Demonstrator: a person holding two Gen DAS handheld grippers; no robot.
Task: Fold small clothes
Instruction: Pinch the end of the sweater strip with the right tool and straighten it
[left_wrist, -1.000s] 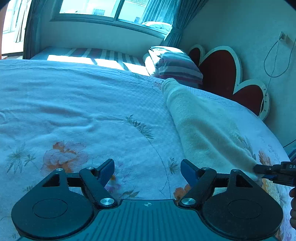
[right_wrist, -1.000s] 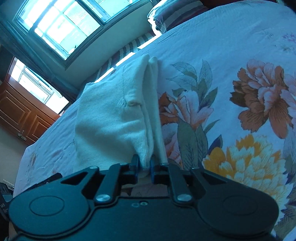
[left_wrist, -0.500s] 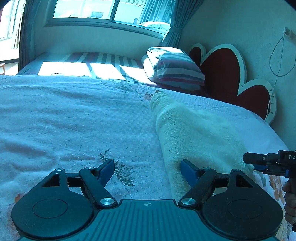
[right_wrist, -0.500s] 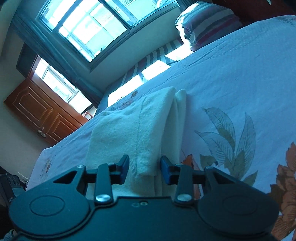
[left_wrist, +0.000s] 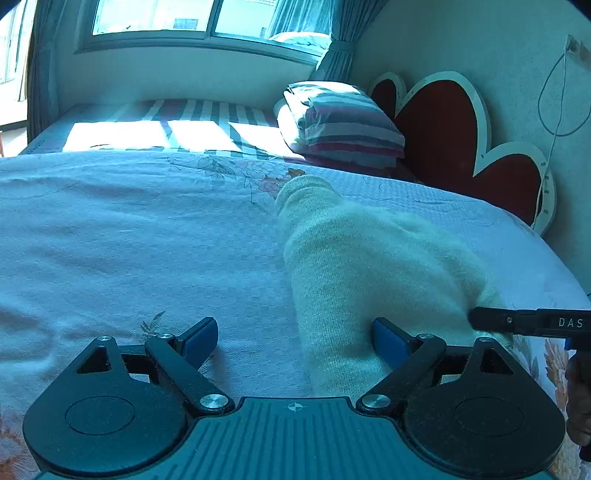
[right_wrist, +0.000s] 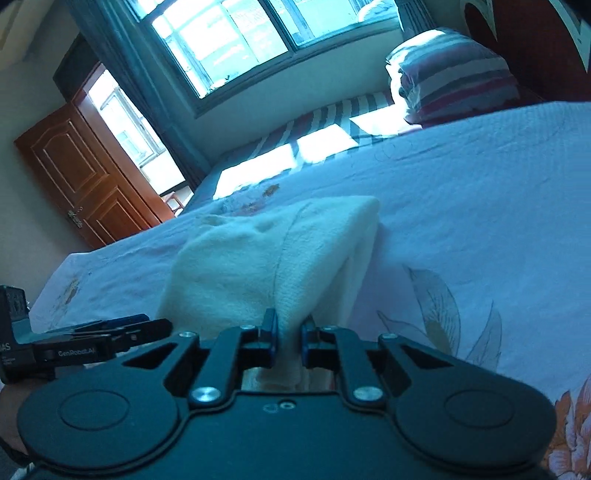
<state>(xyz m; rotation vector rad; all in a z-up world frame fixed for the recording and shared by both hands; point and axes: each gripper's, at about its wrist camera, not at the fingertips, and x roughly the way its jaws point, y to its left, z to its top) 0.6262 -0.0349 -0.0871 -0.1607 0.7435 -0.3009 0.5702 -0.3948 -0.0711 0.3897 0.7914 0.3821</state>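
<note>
Garment: a cream knit garment (right_wrist: 266, 254), soft and fuzzy, lies lengthwise on the flowered bed (left_wrist: 129, 236).
Right claw (right_wrist: 289, 334): closing, pinching the near hem.
Left claw (left_wrist: 295, 338): opening wide, straddling the near left edge without clamping it.
Technique: likely best to grip both near corners evenly, then lift together.

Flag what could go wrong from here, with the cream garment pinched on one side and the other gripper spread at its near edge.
1. The right gripper is closing on only a narrow bunch of the cream garment; a pull may slip it free or drag the fold askew.
2. The left gripper is opening and holds nothing; its right finger touches the garment's edge, so closing here could grab the floral bedspread too.
</note>
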